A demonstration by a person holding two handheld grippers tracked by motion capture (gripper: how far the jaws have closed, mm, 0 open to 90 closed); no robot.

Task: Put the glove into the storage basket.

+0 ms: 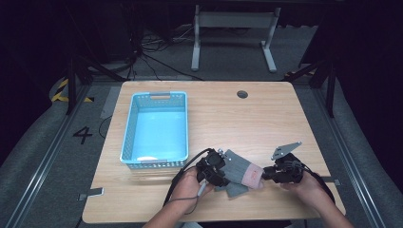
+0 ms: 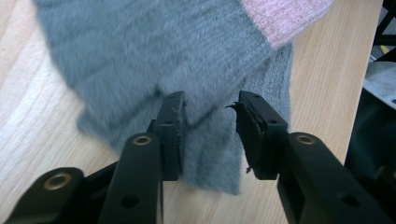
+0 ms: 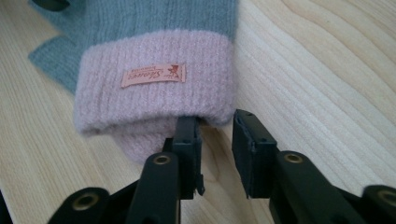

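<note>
1. Grey knit with a pink cuff: in the high view we count one glove (image 1: 242, 172) lying on the wooden table (image 1: 247, 118), stretched between our two grippers. The left gripper (image 1: 219, 175) sits at the glove's grey end and the right gripper (image 1: 266, 175) at the pink cuff end. One light blue basket (image 1: 157, 128) stands well beyond the left gripper's fingers.

2. In the left gripper view, we see two black jaws partly open with grey fabric (image 2: 205, 135) hanging in the gap between them. One finger's pad (image 2: 175, 130) lies against the knit; the other stands just clear of it. We cannot tell whether the cloth is actually pinched. The pink cuff shows farther off, past the fingertips.

3. In the right gripper view, the two jaws stand partly apart, and bare table shows between them. One finger (image 3: 187, 135) reaches under the edge of the pink cuff (image 3: 154, 100), touching it; the other finger is beside the cuff, clear of it. We count one small sewn label (image 3: 153, 74) on the cuff, just beyond the fingertips.
</note>
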